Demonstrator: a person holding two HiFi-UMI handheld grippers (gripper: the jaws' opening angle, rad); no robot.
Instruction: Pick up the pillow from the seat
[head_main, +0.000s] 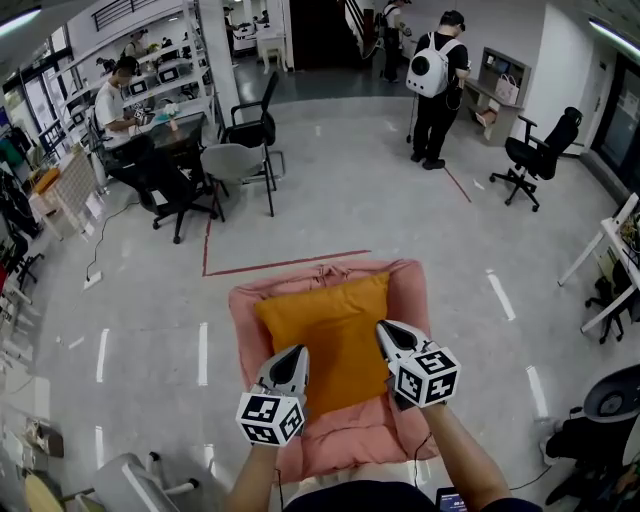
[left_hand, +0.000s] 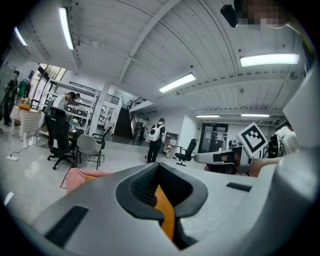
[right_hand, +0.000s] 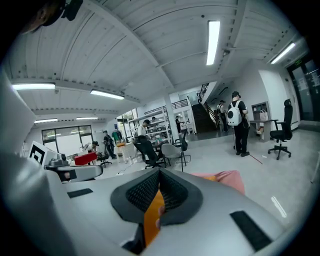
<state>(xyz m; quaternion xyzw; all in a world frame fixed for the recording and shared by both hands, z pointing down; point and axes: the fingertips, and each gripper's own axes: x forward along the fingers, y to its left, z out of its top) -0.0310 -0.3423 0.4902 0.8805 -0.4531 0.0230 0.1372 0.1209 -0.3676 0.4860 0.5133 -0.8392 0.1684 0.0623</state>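
Jaws closed: left gripper and right gripper pinch thin fabric of orange square cloth pillow. Risk: fabric slips, dropping it onto pink padded seat.

One orange pillow on one pink seat. Two grippers: left gripper, right gripper, each with one marker cube: left cube, right cube. Three people in the background: seated person, backpack wearer, far person by the stairs. Three empty chairs on the open floor: black chair, grey chair, right-hand chair.
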